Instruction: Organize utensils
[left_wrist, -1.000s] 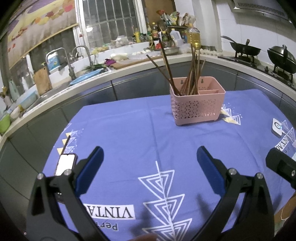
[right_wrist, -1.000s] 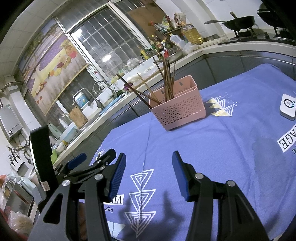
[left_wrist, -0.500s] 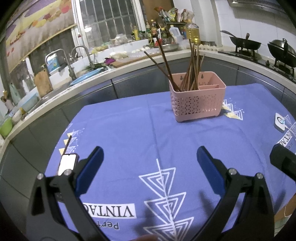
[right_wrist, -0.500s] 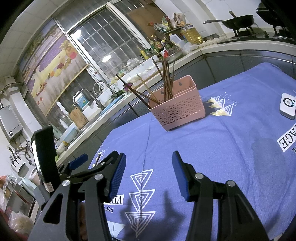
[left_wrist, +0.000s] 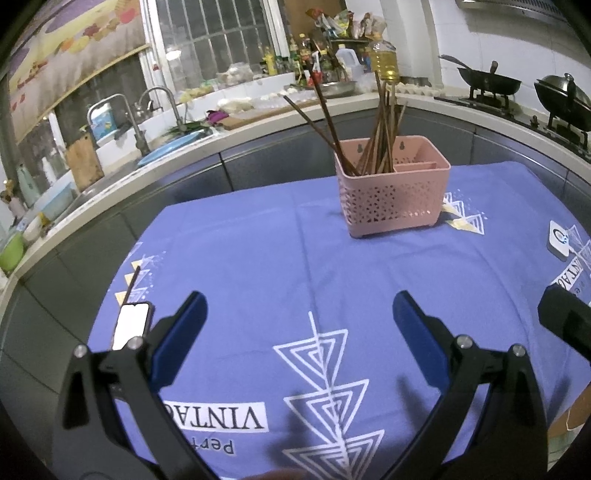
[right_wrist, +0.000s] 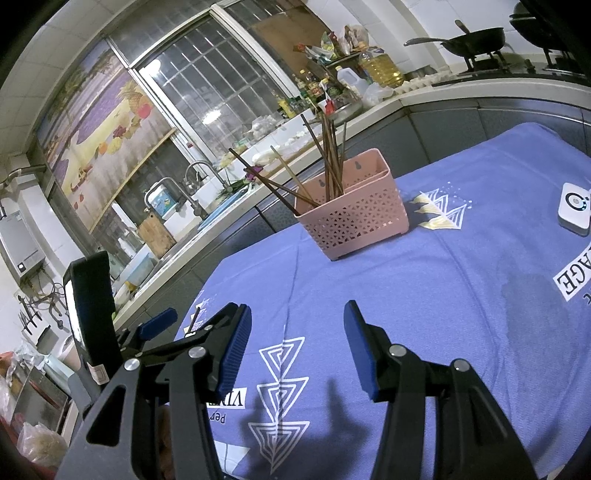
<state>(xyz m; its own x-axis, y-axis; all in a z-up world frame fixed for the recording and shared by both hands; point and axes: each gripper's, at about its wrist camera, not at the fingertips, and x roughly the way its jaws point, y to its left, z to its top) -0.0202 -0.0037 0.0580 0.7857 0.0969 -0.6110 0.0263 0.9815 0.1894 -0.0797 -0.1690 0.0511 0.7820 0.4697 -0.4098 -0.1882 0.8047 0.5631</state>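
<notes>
Left wrist: left gripper (left_wrist: 299, 314) jaws wide apart, nothing between them. Pink perforated plastic utensil basket (left_wrist: 391, 192) sits well ahead, slightly right, dark wooden chopsticks (left_wrist: 376, 125) bunched in its left compartment. One stray dark chopstick (left_wrist: 132, 277) lies left of the left finger, by a white-screened phone (left_wrist: 131, 325).

Right wrist: right gripper (right_wrist: 295, 332) about half open, empty, basket ahead.

Judgement: nearly done; next, swing the left gripper onto the stray stick, pinch and lift.

Both hand-held grippers (left_wrist: 297, 325) (right_wrist: 295, 343) open, empty.
</notes>
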